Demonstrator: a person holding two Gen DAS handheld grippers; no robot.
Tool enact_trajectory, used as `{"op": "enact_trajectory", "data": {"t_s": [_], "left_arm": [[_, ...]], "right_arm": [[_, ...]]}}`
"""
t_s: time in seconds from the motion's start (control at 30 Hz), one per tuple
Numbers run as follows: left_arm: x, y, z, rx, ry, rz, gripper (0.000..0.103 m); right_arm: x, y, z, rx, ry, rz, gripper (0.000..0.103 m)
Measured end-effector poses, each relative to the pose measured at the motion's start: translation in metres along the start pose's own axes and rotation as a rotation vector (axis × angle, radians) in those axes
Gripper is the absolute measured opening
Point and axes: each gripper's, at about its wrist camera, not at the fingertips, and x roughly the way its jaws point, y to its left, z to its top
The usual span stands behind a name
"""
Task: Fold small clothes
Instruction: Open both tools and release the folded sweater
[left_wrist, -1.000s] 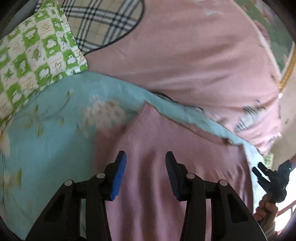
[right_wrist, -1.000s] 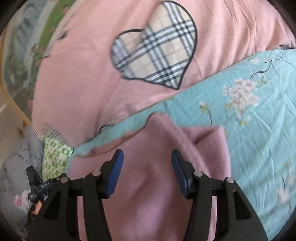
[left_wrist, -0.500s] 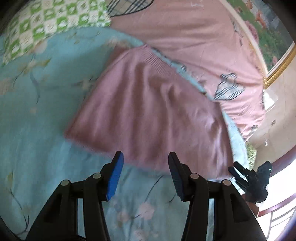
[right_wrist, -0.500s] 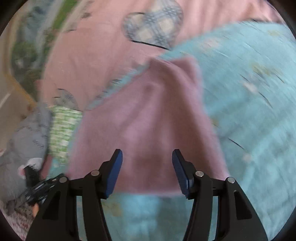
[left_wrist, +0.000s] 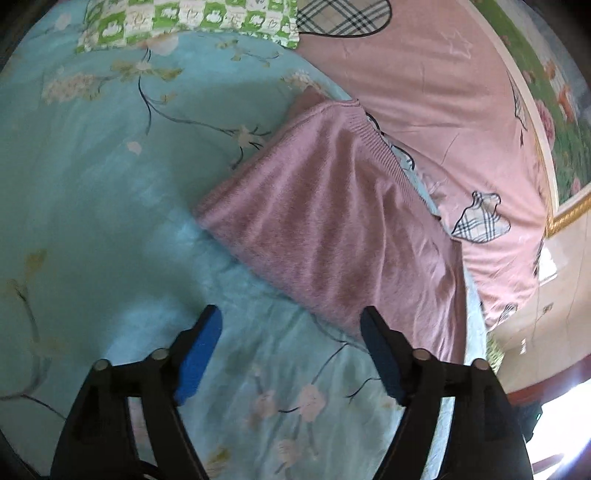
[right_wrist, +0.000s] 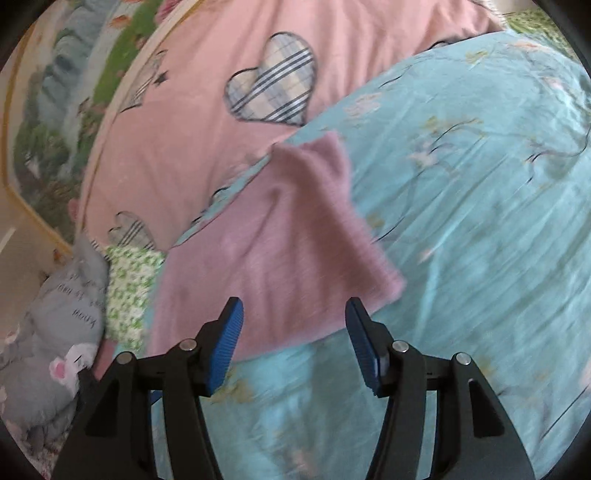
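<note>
A mauve-pink knitted garment (left_wrist: 332, 229) lies folded flat on a light blue floral sheet (left_wrist: 92, 184). It also shows in the right wrist view (right_wrist: 266, 258). My left gripper (left_wrist: 291, 321) is open and empty, just short of the garment's near edge. My right gripper (right_wrist: 293, 310) is open and empty, its fingertips above the garment's near edge. Neither gripper touches the cloth.
A pink quilt with plaid heart patches (right_wrist: 273, 81) lies beyond the garment. A green-and-white checked cloth (left_wrist: 184, 22) lies at the far left; it also shows in the right wrist view (right_wrist: 129, 280), beside a grey plush toy (right_wrist: 62, 306).
Both grippers have pulled back from over the garment, which now lies farther ahead. The left jaws have opened wider.
</note>
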Motion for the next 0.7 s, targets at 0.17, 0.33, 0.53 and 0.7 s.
{"op": "enact_trajectory", "data": {"t_s": [0.17, 0.33, 0.53, 0.7], "left_arm": [[0.019, 0.001, 0.01, -0.058, -0.018, 0.004, 0.08], [0.034, 0.004, 0.038, -0.12, -0.082, -0.019, 0.08], [0.054, -0.006, 0.057, -0.105, -0.133, -0.019, 0.078], [0.072, -0.025, 0.063, -0.016, -0.101, 0.004, 0.032]], "right_arm": [[0.014, 0.022, -0.024, -0.015, 0.054, 0.051, 0.059], [0.022, 0.037, -0.033, -0.064, 0.104, 0.078, 0.059], [0.022, 0.036, -0.022, -0.059, 0.09, 0.09, 0.059], [0.025, 0.027, -0.008, -0.059, 0.084, 0.078, 0.059]]}}
